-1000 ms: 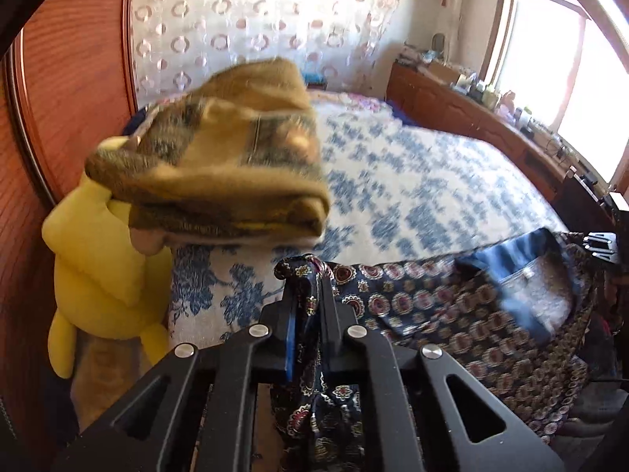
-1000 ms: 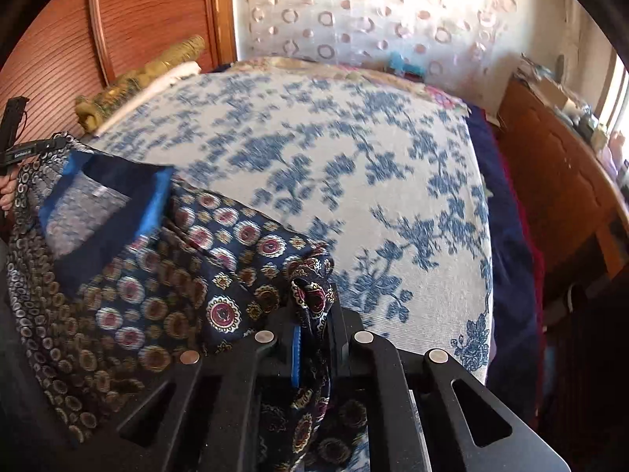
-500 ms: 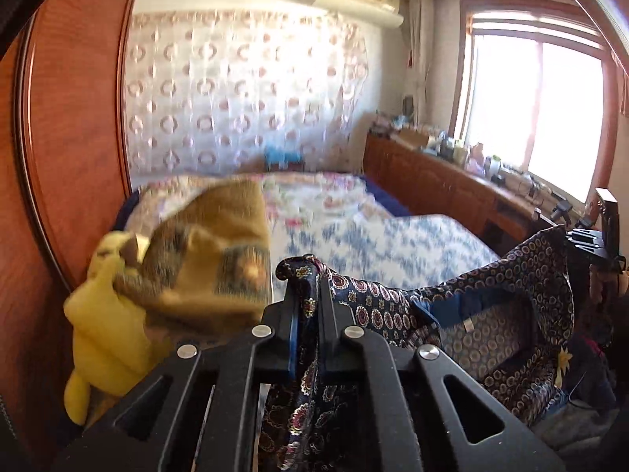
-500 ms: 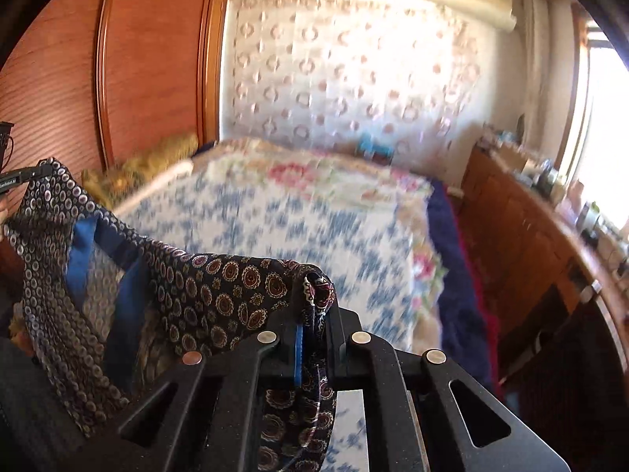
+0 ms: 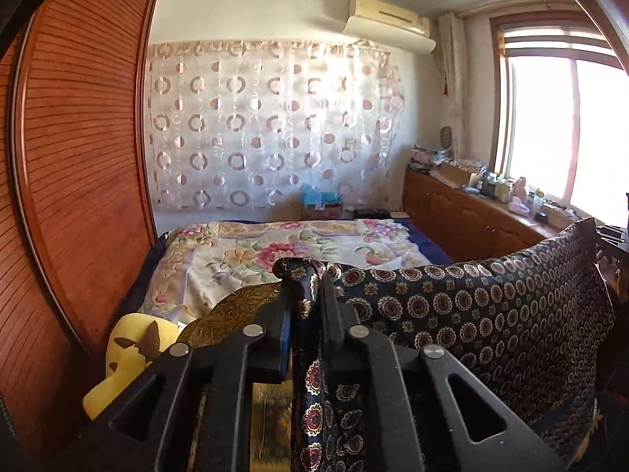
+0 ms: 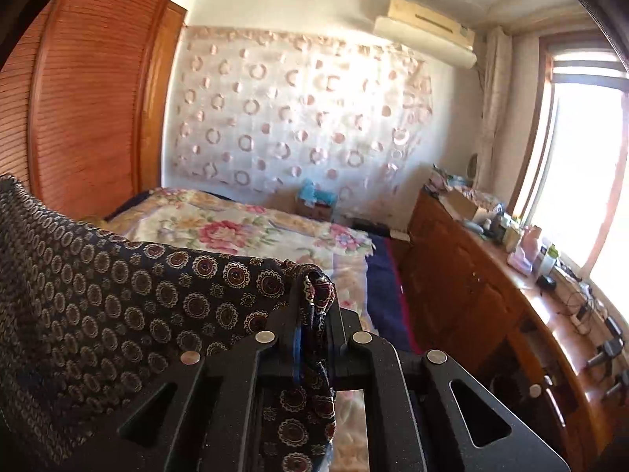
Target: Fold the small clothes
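So your left claw (image 5: 306, 306) and right claw (image 6: 314, 314) are each clamped on the patterned garment (image 5: 491, 314), bed (image 5: 275, 244) at 12 o'clock

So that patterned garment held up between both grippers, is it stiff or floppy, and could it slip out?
The garment is probably floppy: it sags between the left gripper and the right gripper. It looks thin and light, bunching in each gripper. The sheen hints it may be slippery.

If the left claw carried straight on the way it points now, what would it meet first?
Apart from the patterned garment it already grips, the left claw looks likely to reach the floral bedspread first. Depth is unclear, and a steeper aim might clear the bed.
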`<state>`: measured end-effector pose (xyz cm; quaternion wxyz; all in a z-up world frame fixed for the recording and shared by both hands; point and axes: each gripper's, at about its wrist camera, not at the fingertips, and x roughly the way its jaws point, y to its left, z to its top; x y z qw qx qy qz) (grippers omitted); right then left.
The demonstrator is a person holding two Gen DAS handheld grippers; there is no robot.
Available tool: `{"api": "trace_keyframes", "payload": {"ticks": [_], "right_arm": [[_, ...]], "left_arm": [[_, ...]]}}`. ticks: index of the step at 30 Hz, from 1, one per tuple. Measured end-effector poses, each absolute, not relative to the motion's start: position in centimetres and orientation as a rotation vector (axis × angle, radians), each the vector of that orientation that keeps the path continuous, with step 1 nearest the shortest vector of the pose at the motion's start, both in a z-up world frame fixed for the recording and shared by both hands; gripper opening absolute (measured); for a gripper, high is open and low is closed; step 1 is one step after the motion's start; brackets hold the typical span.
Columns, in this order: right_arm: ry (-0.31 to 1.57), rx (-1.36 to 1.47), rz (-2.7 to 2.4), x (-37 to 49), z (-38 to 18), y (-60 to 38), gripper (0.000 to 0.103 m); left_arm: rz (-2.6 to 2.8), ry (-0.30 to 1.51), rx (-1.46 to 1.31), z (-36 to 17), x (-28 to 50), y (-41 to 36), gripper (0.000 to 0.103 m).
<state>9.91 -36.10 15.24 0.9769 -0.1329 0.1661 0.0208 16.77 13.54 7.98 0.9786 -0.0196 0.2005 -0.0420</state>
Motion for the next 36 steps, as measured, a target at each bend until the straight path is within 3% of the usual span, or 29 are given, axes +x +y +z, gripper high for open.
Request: {"api": "trace_keyframes", "payload": {"ticks": [1, 3, 4, 5, 7, 10, 14, 19, 33, 36], "right_arm": [[0.364, -0.279, 0.015, 11.8, 14.3, -35.6, 0.012], [0.44, -0.276, -0.033, 14.8, 12.3, -34.5, 0.039], [0.489, -0.265, -0.033, 16.0, 11.0, -34.3, 0.045], [0.518, -0.252, -0.028, 16.6, 10.1, -34.0, 0.047], [0.545, -0.226, -0.006, 16.6, 8.2, -33.7, 0.047], [0.566, -0.223, 0.037, 15.3, 6.6, -33.0, 0.052], [0.586, -0.221, 0.101, 13.0, 4.9, -32.8, 0.062], [0.616, -0.187, 0.178, 9.8, 2.4, -33.2, 0.062], [0.753, -0.204, 0.252, 11.4, -4.2, -33.9, 0.063], [0.747, -0.191, 0.248, 11.9, -5.1, -34.2, 0.071]], "left_arm": [[-0.072, 0.426, -0.035, 6.9, 18.0, 13.6, 0.024], [-0.062, 0.483, -0.014, 5.2, 19.1, 13.5, 0.031], [-0.064, 0.509, 0.005, 4.3, 19.3, 13.3, 0.036], [-0.07, 0.518, 0.014, 3.7, 19.0, 13.1, 0.044], [-0.093, 0.535, 0.024, 2.7, 18.2, 12.9, 0.05], [-0.145, 0.567, 0.036, 1.5, 16.9, 12.0, 0.08], [-0.183, 0.594, 0.067, 0.5, 14.9, 9.5, 0.08], [-0.217, 0.621, 0.091, -0.5, 13.0, 5.9, 0.08], [-0.305, 0.729, 0.092, -4.9, 11.3, -0.1, 0.08], [-0.304, 0.772, 0.081, -6.2, 11.8, -0.2, 0.08]]}}
